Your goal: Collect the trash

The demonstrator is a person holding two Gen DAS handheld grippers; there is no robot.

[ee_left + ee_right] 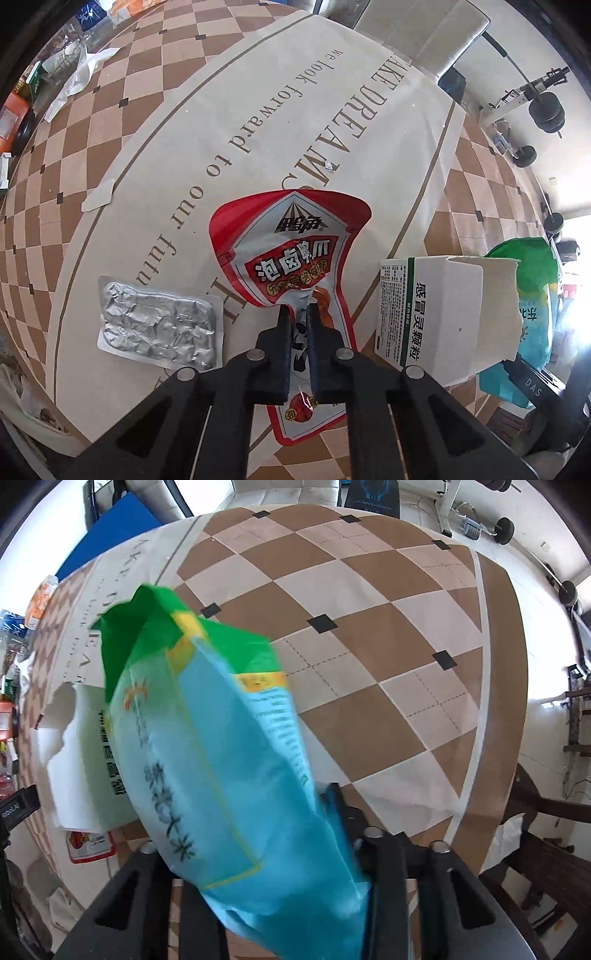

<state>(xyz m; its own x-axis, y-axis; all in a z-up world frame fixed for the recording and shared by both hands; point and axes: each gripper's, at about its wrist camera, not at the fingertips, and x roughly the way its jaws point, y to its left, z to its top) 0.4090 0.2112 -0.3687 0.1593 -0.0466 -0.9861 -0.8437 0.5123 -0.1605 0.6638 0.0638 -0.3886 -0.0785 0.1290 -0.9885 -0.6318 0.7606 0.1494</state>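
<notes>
One red-and-white snack wrapper (291,258) is pinched between the two black fingers of the left hand-held gripper (299,314), which are pressed together on its lower middle. The wrapper stands up ahead of the fingertips and its lower end hangs back below them, above the cream mat with printed lettering (258,122) on the worktop. To the left of this hand-held gripper, one crumpled silver foil pouch (159,325) lies flat on the mat. To its right stands one white medicine box with a green stripe (436,310), torn open at the top, just beside the wrapper but apart from it. Farther ahead on the left, one small white scrap (99,195) rests on the mat's border, and one tiny foil fleck (329,166) lies among the letters.

The right hand-held gripper (288,834) carries one blue-and-green plastic bag (221,760), which runs from between its fingers up and to the left, the green open end farthest ahead. The bag covers the left finger, so I cannot tell how closely the fingers sit, though the bag is clearly held there. Left of the bag, the same white box (85,760) shows its torn edge, and the wrapper's red end (88,845) peeks out below it. Beneath lies the brown-and-beige checked cloth (369,664) of the worktop.
</notes>
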